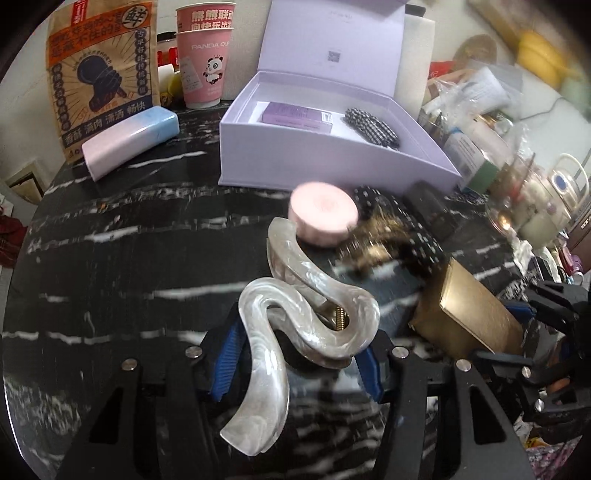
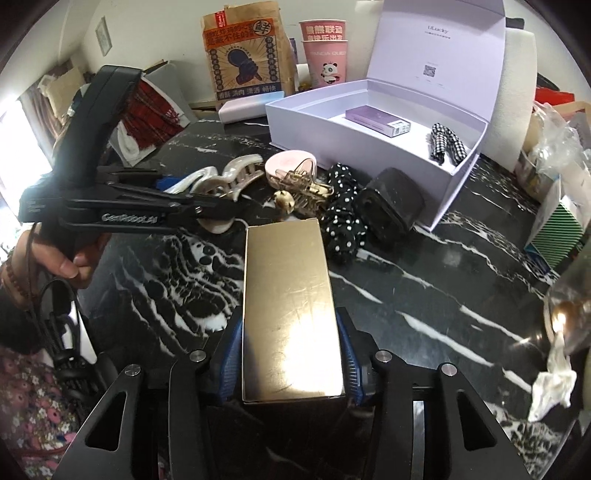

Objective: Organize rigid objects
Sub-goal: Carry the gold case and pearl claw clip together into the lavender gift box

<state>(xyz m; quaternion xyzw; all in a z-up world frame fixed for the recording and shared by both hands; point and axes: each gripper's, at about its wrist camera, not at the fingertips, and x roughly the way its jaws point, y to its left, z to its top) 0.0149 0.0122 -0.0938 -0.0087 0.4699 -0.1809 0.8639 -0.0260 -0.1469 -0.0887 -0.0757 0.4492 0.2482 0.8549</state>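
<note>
The pearly hair clip sits clamped in the left gripper; the right gripper grips a gold box above the table.

Open lavender box front wall fenced by pink tin, polka-dot scrunchie, black case; marble tabletop right free.

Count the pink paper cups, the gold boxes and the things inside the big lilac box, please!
Pink paper cups: 2
Gold boxes: 1
Things inside the lilac box: 2 (purple carton, checked hair tie)
Total: 5
</note>
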